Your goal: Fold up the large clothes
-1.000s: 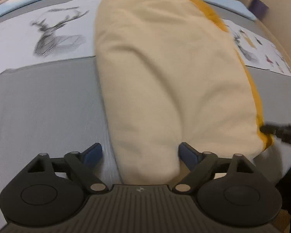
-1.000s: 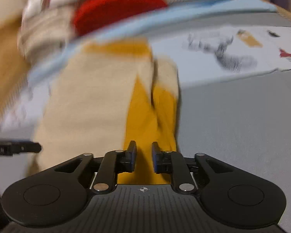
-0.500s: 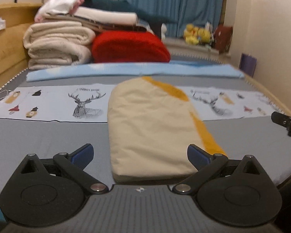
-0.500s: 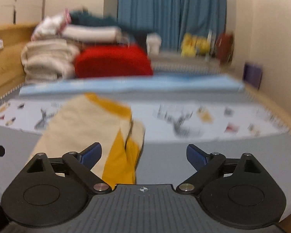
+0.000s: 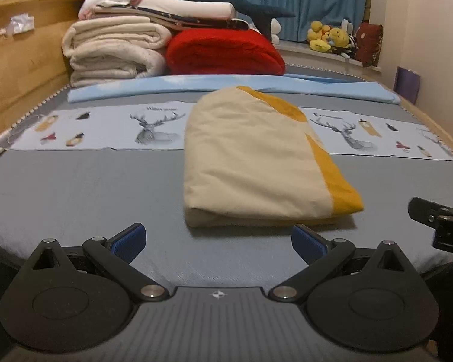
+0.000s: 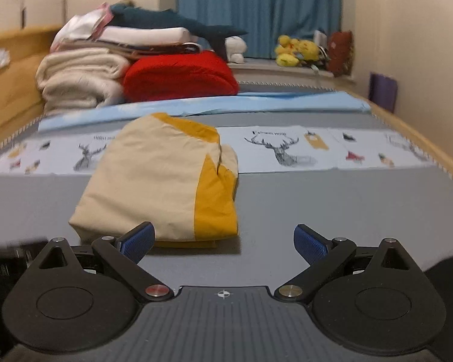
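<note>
- The left gripper (image 5: 217,236) is held low and level over the grey bed cover (image 5: 75,187), its jaws spread wide with nothing between them
- The folded cream and yellow garment (image 5: 256,163) lies flat just beyond the left jaws, slightly right of centre, clear of both pads
- The right gripper (image 6: 223,238) sits level too, jaws wide apart and empty
- The garment (image 6: 166,178) lies ahead of its left finger (image 6: 137,239), apart from it
- Stacked blankets (image 5: 114,51) rest far beyond both jaws
</note>
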`<state>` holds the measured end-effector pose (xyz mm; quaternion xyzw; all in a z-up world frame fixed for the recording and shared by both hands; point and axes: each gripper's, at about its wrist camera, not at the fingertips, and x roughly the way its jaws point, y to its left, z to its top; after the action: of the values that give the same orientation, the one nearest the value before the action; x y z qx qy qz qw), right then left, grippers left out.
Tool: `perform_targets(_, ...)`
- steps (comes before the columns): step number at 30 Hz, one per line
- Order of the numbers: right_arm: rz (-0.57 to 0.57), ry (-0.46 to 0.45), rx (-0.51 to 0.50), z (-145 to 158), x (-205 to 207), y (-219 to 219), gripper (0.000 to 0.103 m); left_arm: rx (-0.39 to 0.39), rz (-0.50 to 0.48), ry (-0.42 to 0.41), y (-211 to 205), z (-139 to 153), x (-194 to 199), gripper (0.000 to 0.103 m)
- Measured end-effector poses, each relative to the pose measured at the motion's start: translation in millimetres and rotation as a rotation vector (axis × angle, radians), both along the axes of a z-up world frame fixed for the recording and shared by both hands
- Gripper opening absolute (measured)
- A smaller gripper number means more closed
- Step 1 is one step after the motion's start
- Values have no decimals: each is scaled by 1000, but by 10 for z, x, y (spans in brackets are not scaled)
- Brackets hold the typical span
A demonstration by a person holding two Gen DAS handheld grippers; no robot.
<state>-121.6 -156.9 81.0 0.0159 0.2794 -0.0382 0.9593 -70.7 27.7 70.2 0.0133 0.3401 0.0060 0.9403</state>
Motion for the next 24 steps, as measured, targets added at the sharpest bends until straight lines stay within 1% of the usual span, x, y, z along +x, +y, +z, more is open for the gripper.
perform_targets(1, 2, 4, -1, -8, 21, 8, 98, -9, 10, 6, 19, -9, 27, 102)
perform_targets(3, 6, 20, 36, -34, 81, 17, 98, -30, 25, 24, 61, -43, 94, 102)
perform_targets(5, 9, 30, 49, -60, 120, 41, 98, -31, 28, 33, 69, -53, 129, 102)
perform_targets(9, 30, 23, 34, -71, 119, 126, 98, -27, 21, 32, 41, -54, 140, 102)
perform_targets(24, 39, 16, 28, -82, 125, 119, 98, -29, 19, 55, 13, -119, 193, 102)
